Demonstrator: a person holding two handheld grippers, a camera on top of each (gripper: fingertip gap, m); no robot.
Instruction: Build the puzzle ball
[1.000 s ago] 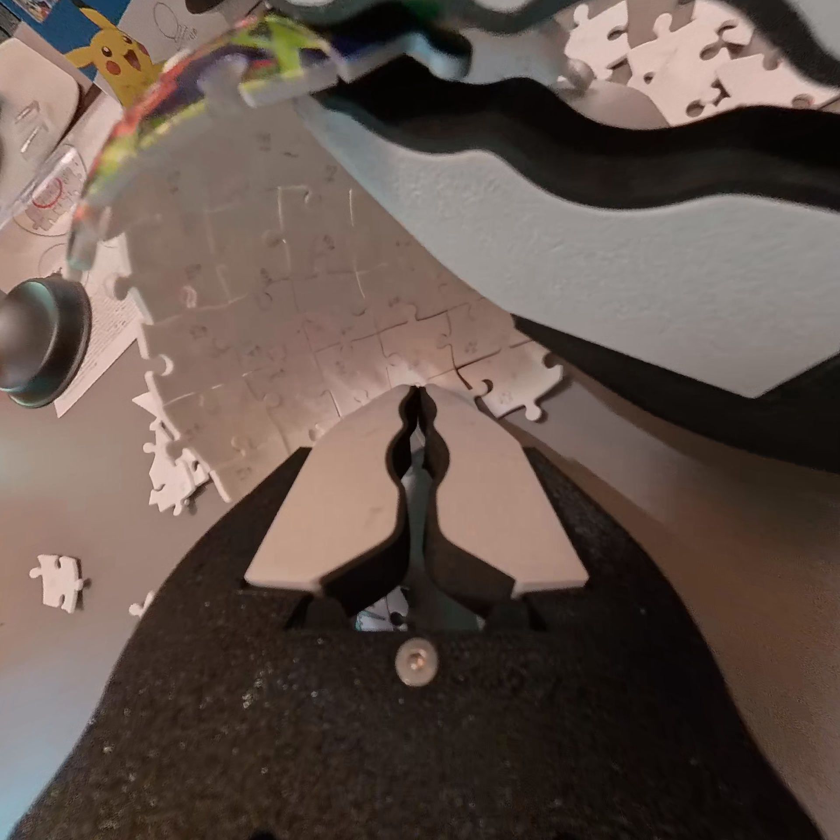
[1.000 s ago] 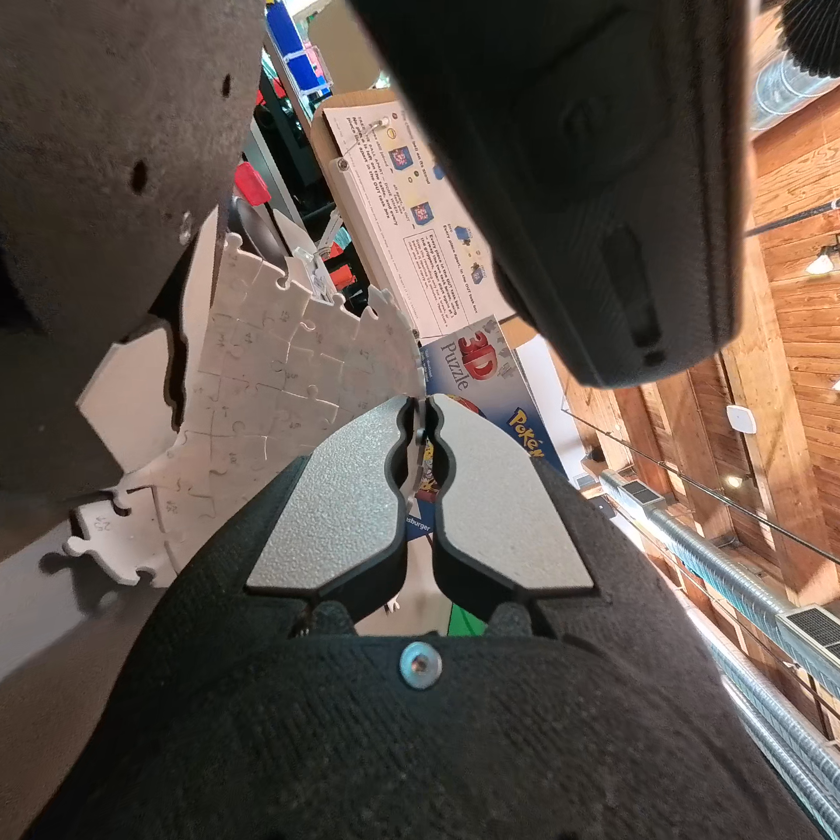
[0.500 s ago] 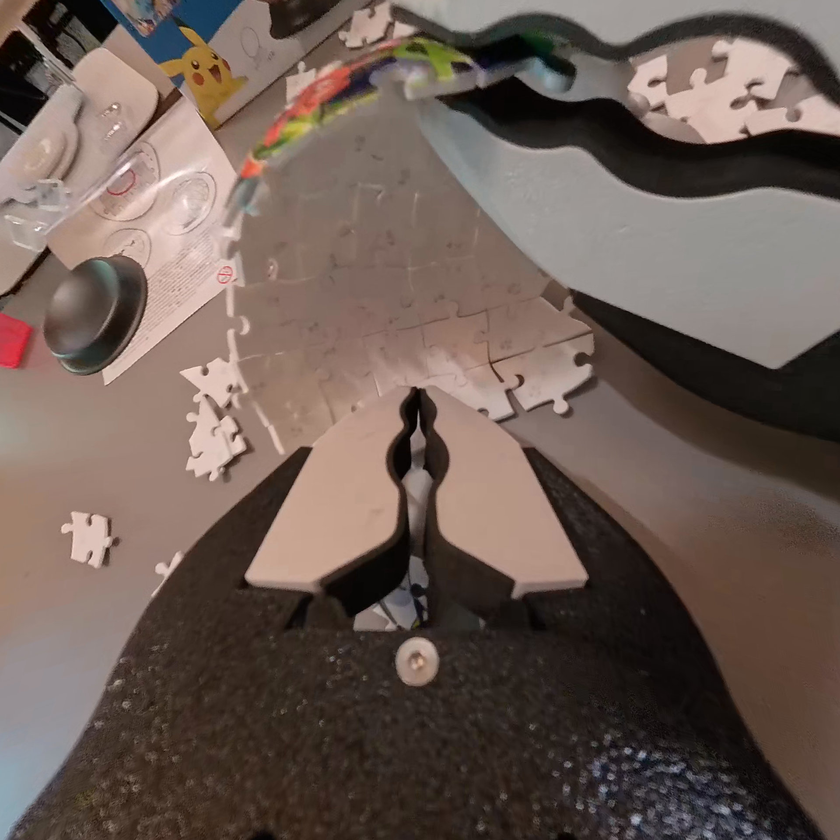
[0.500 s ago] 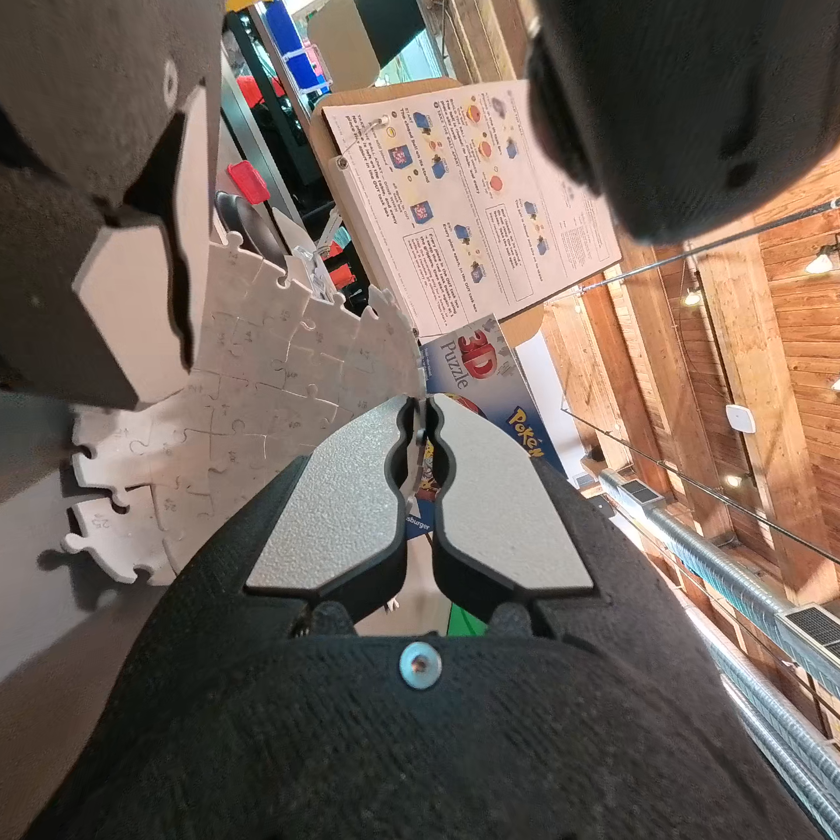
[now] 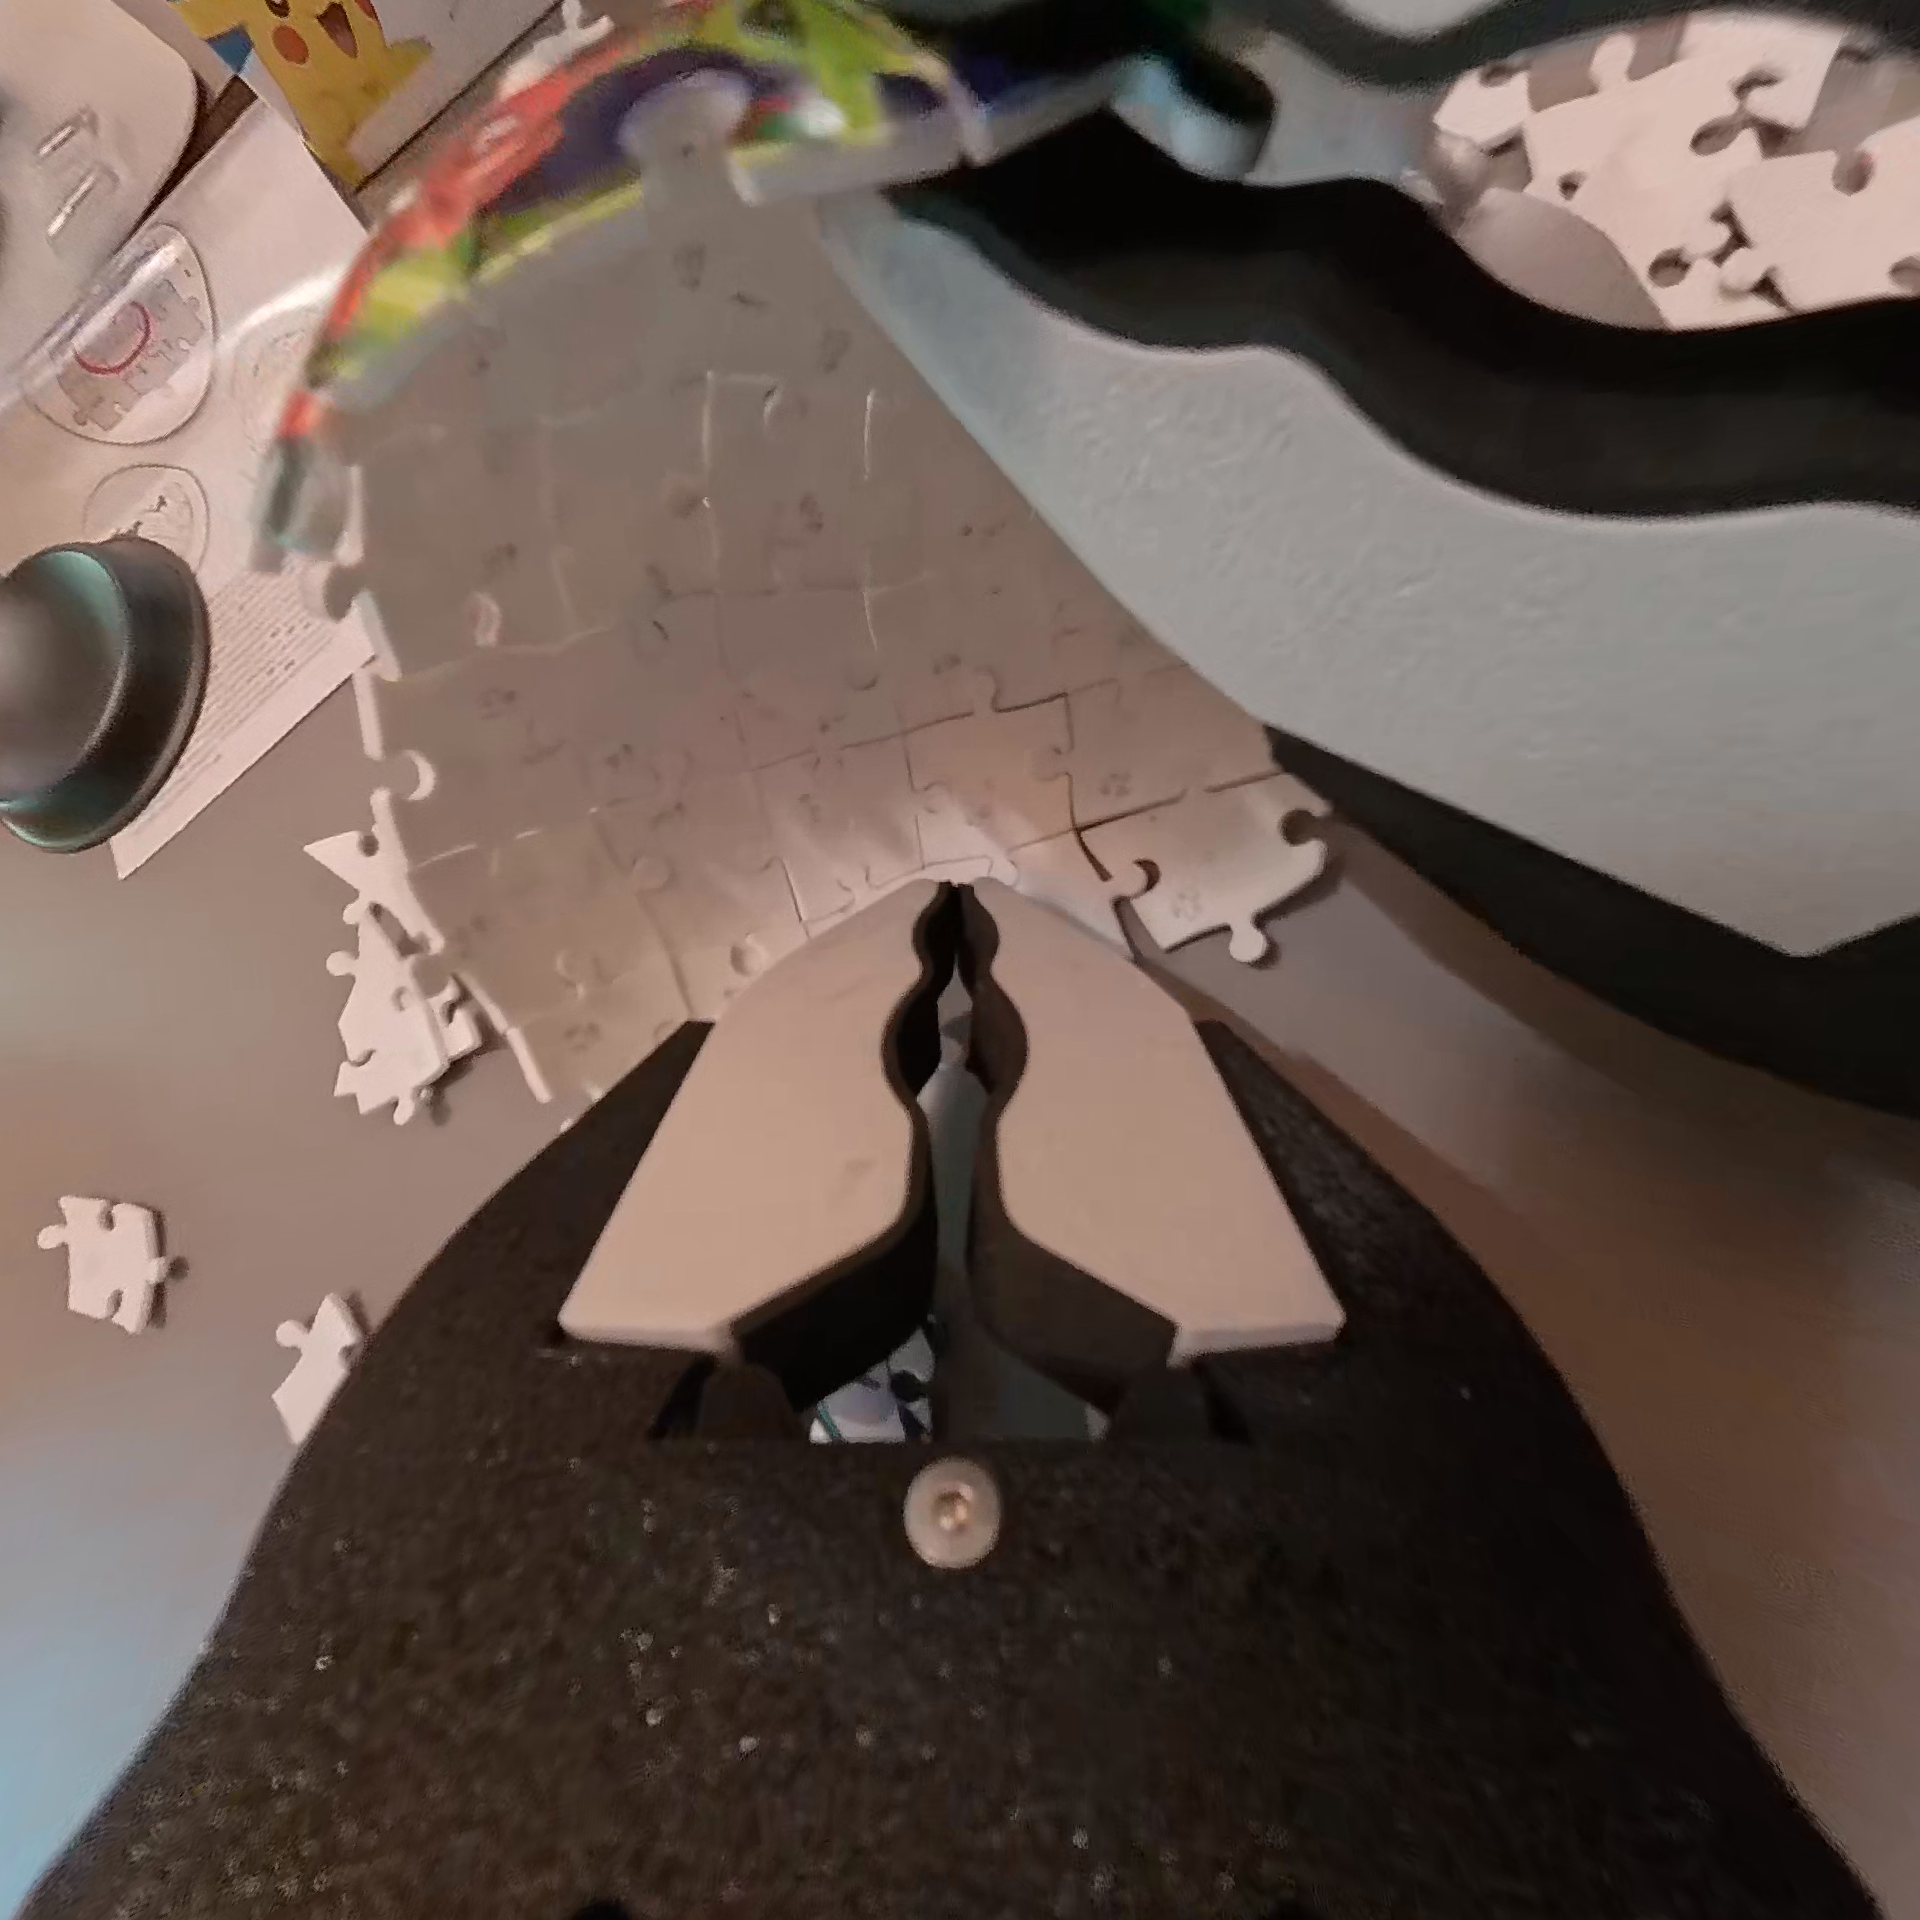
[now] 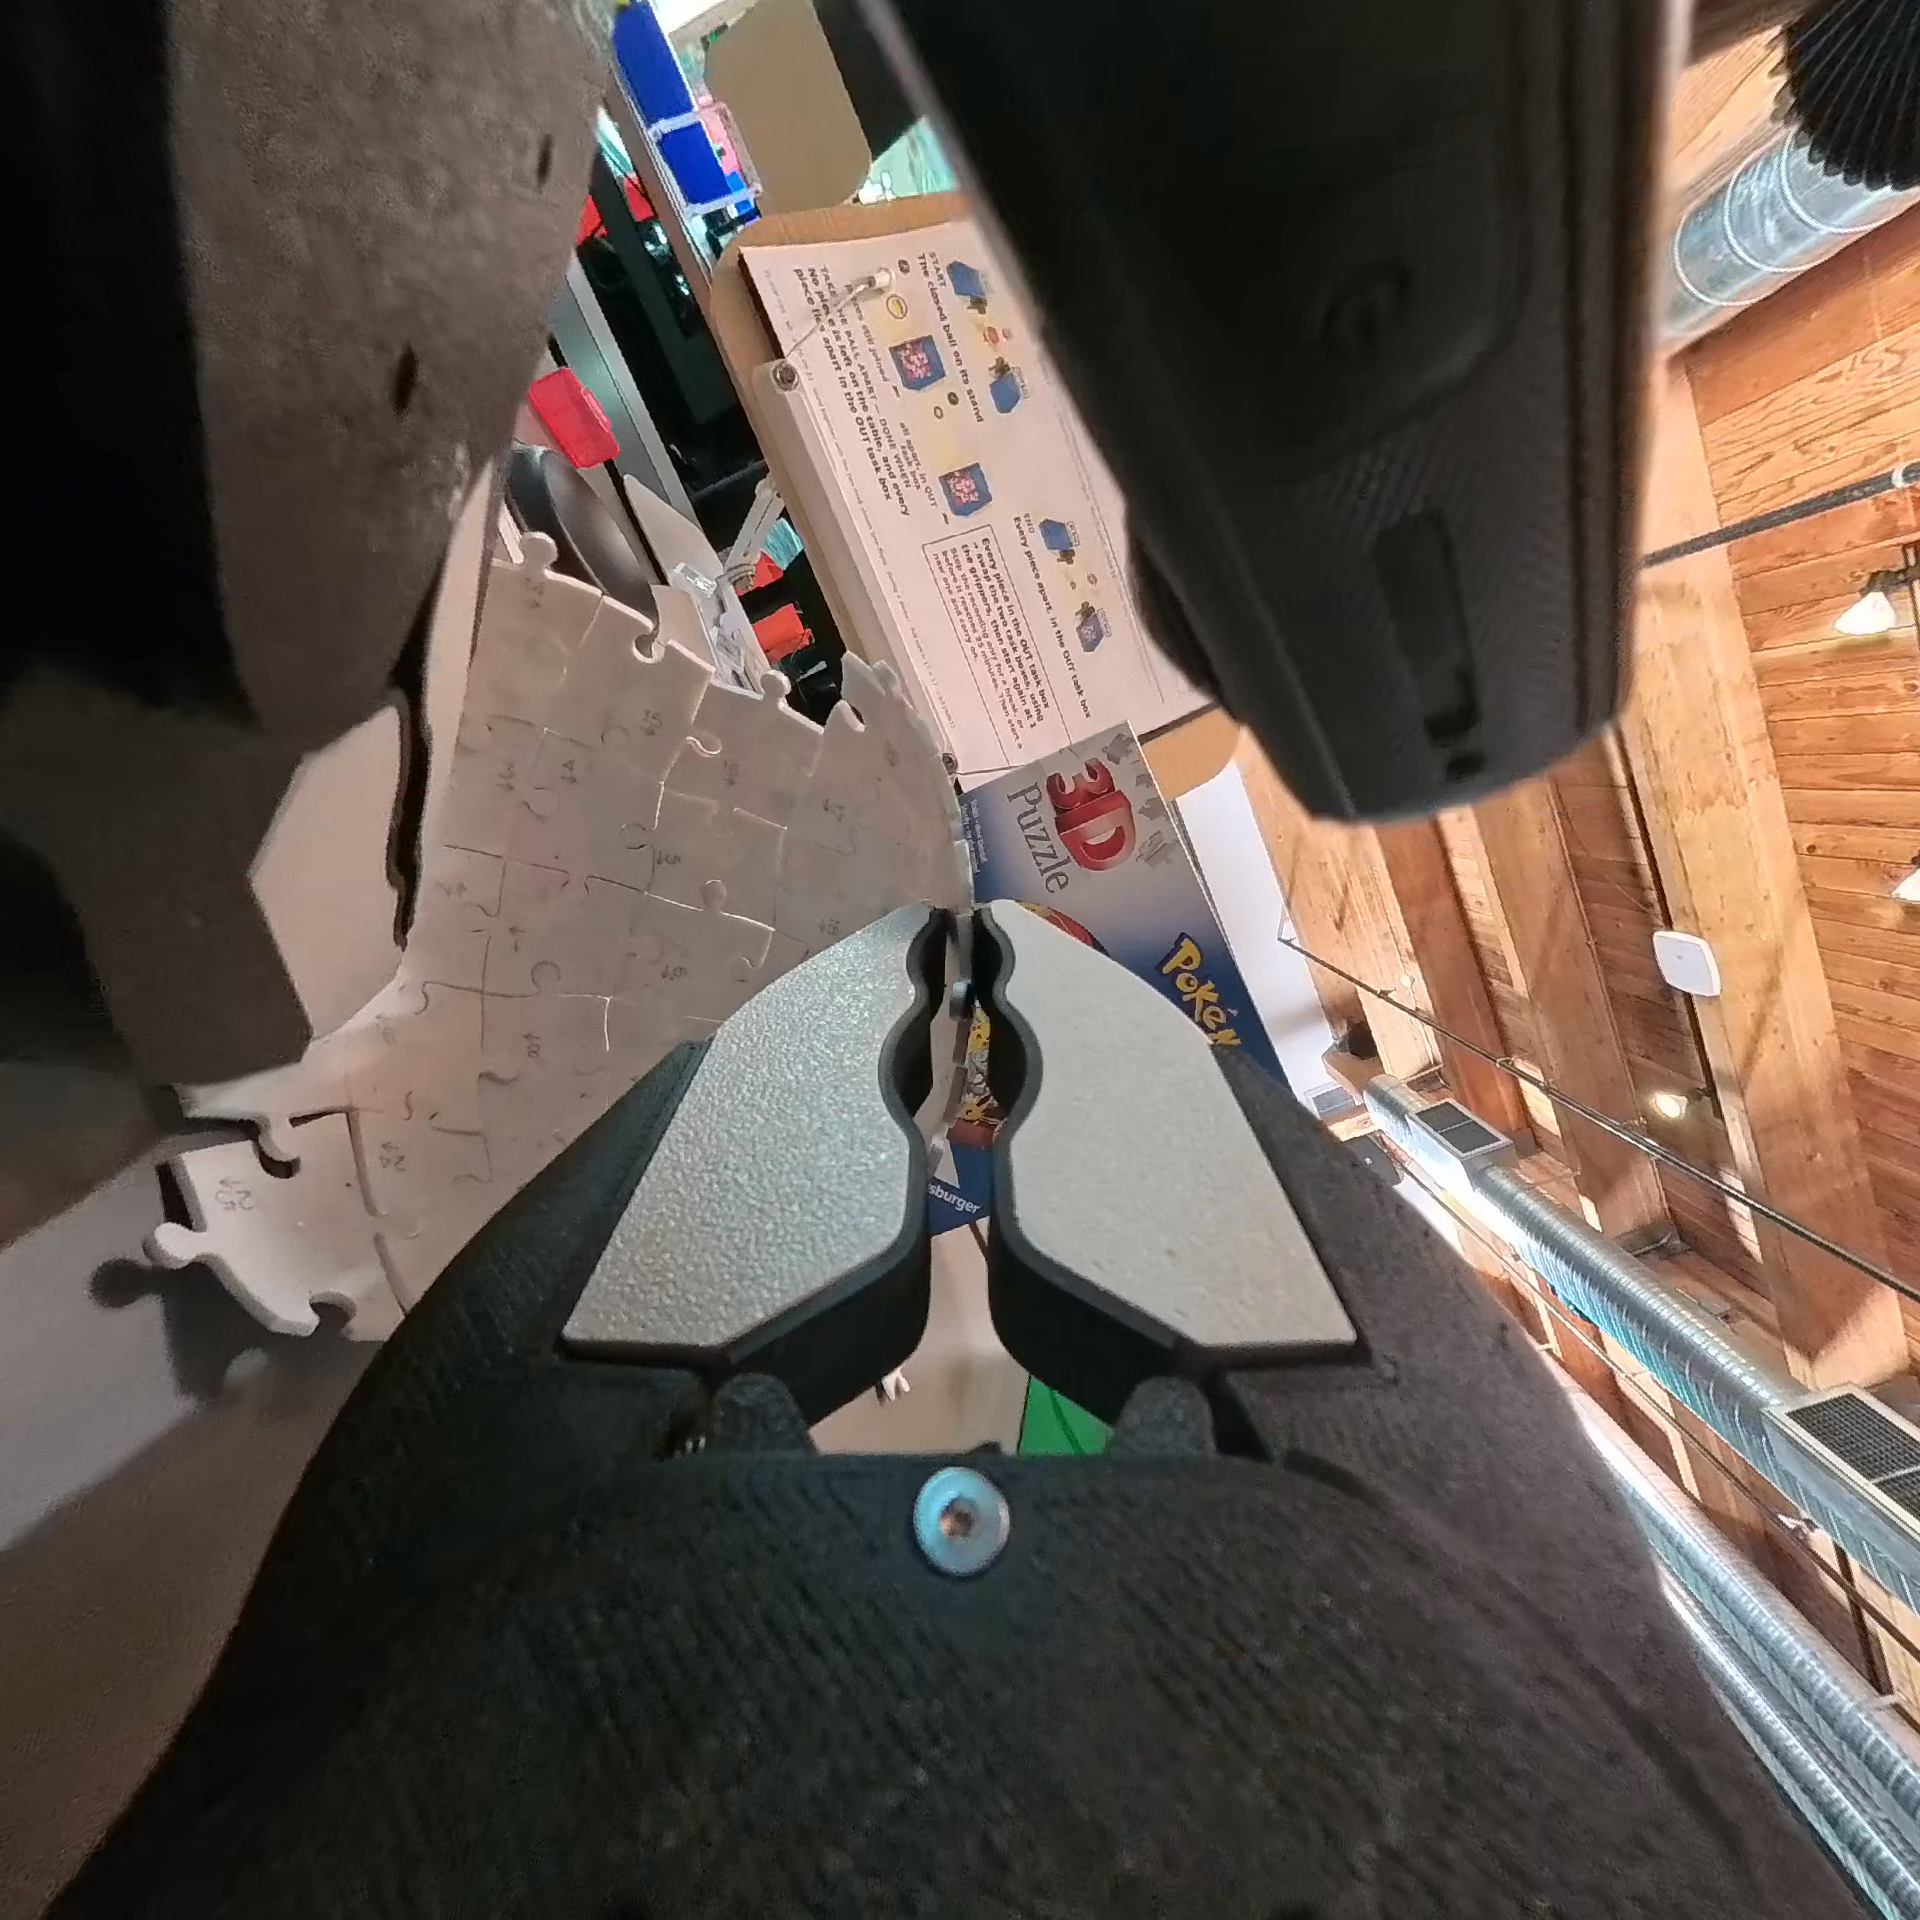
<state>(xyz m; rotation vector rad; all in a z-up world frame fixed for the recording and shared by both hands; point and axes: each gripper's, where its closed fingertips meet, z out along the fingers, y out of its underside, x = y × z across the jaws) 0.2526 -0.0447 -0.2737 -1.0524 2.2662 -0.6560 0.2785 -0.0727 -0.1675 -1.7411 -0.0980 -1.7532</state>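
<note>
Left tool (image 5: 954, 914): clenched on the near edge of the puzzle shell (image 5: 665, 644), a thin edge caught between its tips. Right tool (image 6: 961, 914): likewise clenched on another edge of the same shell (image 6: 582, 873), the rim running edge-on between its tips. We therefore hold the shell off the grey desk (image 5: 187, 1039) between the two tools; in the left wrist view we look into its pale concave back, with the printed face showing only as a coloured band along the far rim. We judge the shell light and thin-walled, stiff within each curved piece but weak at the interlocks, so that a twist or a pull between our two tools could pop a seam or bend the curve out of true. The back looks smooth, likely a little slippery under the pads. One corner piece (image 5: 1226, 883) sticks out at the lower right, joined along one side only; we would not grasp there. Better holds are on the rim where a piece is locked to neighbours on several sides, with light pressure and both tools moved together. Beyond the shell, loose pieces (image 5: 109, 1262) lie on the desk to the left, a dark round knob (image 5: 83, 686) stands on a printed sheet, and a pile of pieces (image 5: 1704, 177) lies far right. In the right wrist view the puzzle box (image 6: 1101, 883) and an instruction sheet (image 6: 935, 499) stand farther back.
</note>
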